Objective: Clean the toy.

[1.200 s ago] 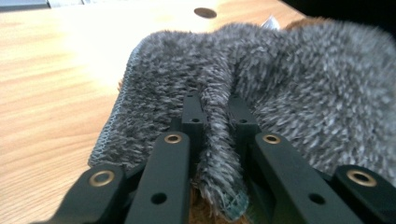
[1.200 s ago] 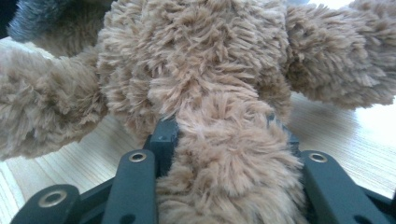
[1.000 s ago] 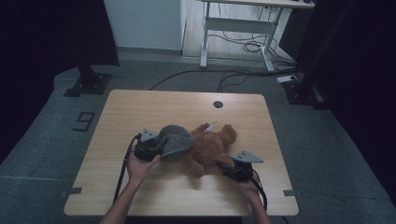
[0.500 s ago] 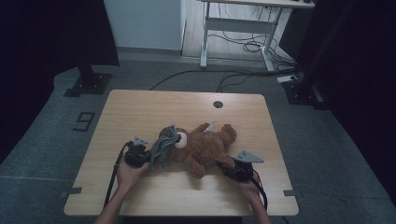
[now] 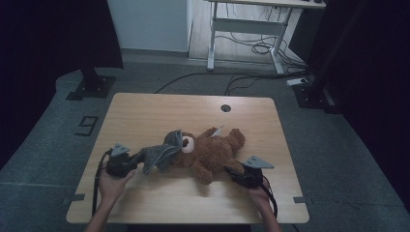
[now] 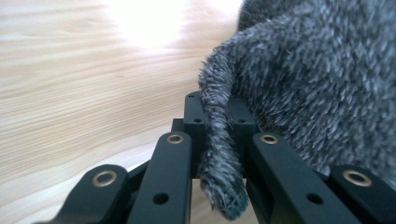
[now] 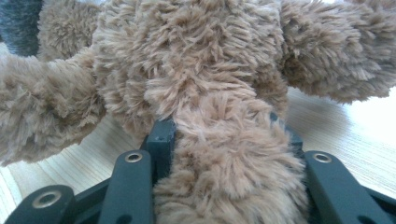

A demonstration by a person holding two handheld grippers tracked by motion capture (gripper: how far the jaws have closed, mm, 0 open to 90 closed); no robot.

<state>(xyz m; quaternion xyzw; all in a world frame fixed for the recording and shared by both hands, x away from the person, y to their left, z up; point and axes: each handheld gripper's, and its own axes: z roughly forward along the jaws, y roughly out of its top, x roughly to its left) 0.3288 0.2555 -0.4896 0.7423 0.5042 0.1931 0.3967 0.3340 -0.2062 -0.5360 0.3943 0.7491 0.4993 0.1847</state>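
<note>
Left hand-held gripper (image 5: 138,162) pinches the soft grey knit hat (image 5: 162,152) by its edge; right hand-held gripper (image 5: 232,173) clamps the teddy bear (image 5: 212,152) leg. Both light, limp; grip thin folds

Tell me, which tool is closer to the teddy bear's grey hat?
The left tool. It is pinching an edge of the grey hat beside the teddy bear's head. The right tool is at the bear's other end, gripping a brown leg.
</note>
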